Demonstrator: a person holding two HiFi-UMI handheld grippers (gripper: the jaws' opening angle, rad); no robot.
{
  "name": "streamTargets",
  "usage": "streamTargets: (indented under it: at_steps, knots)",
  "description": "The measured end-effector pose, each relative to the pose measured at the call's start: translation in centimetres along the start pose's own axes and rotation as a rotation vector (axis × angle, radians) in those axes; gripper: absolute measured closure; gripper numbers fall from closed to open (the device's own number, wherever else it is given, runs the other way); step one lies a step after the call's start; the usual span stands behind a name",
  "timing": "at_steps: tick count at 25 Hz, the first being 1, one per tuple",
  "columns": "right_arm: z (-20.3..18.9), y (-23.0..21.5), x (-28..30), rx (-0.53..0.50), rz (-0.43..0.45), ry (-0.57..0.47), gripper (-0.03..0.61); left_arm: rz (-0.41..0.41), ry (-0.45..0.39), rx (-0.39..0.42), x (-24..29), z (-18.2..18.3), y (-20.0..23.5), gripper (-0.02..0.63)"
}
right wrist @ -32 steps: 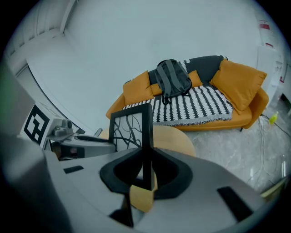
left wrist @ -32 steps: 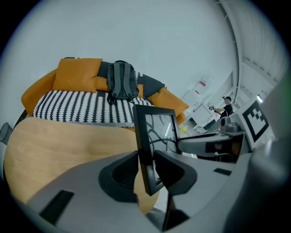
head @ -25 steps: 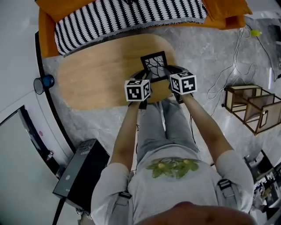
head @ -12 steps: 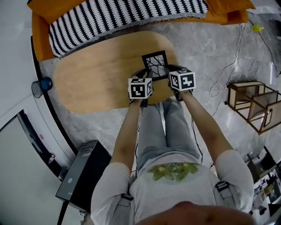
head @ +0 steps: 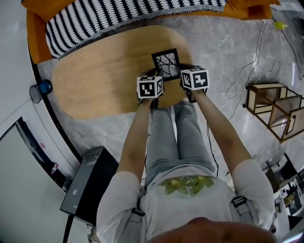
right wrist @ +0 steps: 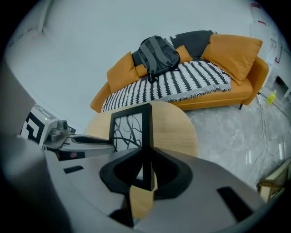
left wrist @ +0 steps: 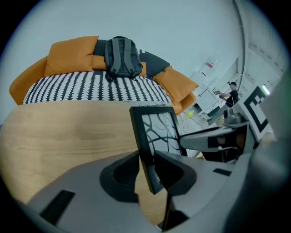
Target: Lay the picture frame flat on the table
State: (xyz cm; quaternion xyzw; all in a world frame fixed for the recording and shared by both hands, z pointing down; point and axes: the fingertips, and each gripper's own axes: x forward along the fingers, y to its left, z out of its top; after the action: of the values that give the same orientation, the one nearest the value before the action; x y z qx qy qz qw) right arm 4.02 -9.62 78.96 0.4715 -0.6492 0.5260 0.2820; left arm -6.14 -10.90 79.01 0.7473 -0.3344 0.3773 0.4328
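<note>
The picture frame (head: 166,63) is black with a branch pattern and hangs upright over the near right end of the oval wooden table (head: 99,80). My left gripper (head: 157,76) is shut on its left edge; the jaws have just been closing a little with that edge between them. In the left gripper view the frame (left wrist: 157,132) stands between the pads of my left gripper (left wrist: 148,169). My right gripper (head: 182,75) is shut on the right edge. The right gripper view has the frame (right wrist: 129,125) edge-on in my right gripper (right wrist: 146,172).
An orange sofa (head: 35,33) with a striped blanket (head: 118,14) stands behind the table, a grey backpack (left wrist: 121,57) on it. On the floor are a blue cup (head: 43,88), a black box (head: 90,182), a wooden crate (head: 273,109) and cables (head: 256,66).
Both grippers have sunk toward the table with the frame held between them. The frame stays upright.
</note>
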Motion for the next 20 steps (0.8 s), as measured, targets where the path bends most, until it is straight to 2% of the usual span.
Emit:
streamTargets:
  at_steps: [12,20]
  knots:
    - [-2.2,-1.5,3.4,0.015,0.019,0.055,0.502,0.015,0.06,-0.009,3.5,-2.4,1.3,0.502]
    - [-3.3,-3.1,5.4,0.016,-0.002,0.104,0.502,0.035,0.101,-0.034,5.6,-3.6,2.0,0.502]
